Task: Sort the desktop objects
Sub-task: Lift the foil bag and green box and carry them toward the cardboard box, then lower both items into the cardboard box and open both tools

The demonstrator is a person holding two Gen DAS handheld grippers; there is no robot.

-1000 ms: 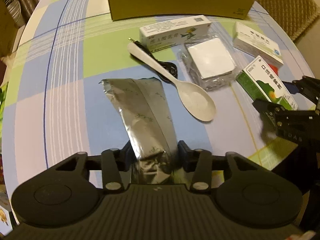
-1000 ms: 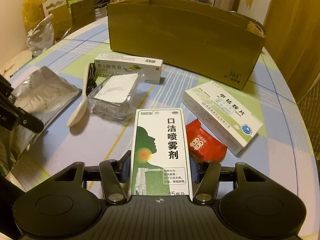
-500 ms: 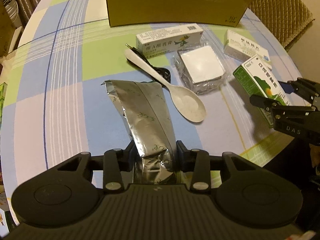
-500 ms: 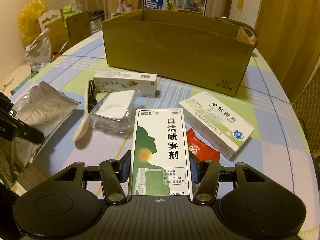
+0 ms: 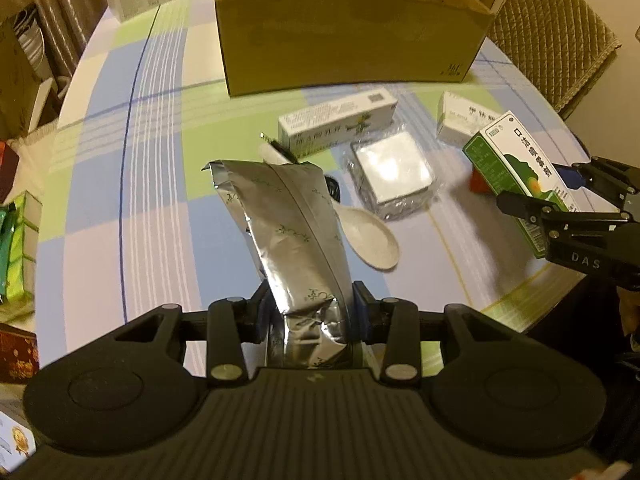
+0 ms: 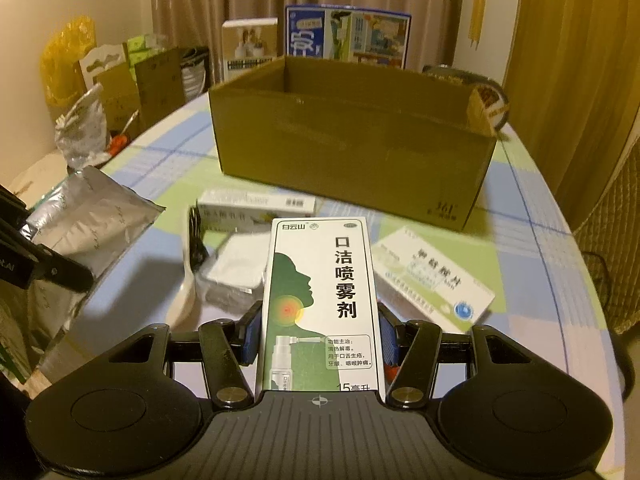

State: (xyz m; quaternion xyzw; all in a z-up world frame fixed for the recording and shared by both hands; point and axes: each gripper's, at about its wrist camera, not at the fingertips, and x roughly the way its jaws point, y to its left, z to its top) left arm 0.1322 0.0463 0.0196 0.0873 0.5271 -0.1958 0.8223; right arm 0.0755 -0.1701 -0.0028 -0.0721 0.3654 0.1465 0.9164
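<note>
1. Left gripper [image 5: 312, 312]: jaws clamped on the lower end of a crinkled silver foil pouch [image 5: 288, 224], held clear of the surface, its free end pointing toward 12 o'clock at the open brown cardboard box [image 5: 352, 36].
2. Right gripper [image 6: 318, 336]: jaws closed on the flanks of a tall green-and-white throat-spray carton [image 6: 322, 300], also lifted, aimed at the same cardboard box [image 6: 352, 148] at 12 o'clock.
3. Risk, pouch: soft foil, pinched at one end only; likely to sag or fold, catch the near box wall, or slide out of the jaws.
4. Risk, carton: smooth cardboard sides held near one end; a tilt or a knock on the box rim could twist it loose.
5. Risk, collision: both grippers headed for one opening, the right one visible at 3 o'clock in the left view; could bump if brought in together.
6. Risk, clutter: white ceramic spoon [image 5: 368, 236], clear-wrapped white square pack [image 5: 394, 172] and long white ointment carton [image 5: 340, 120] lying just below the pouch; a low pass could drag them.
7. Against a second ago: both items raised higher off the checked tablecloth surface [image 5: 120, 208] and carried closer to the box, which now shows its open top in both views; grips unchanged.
</note>
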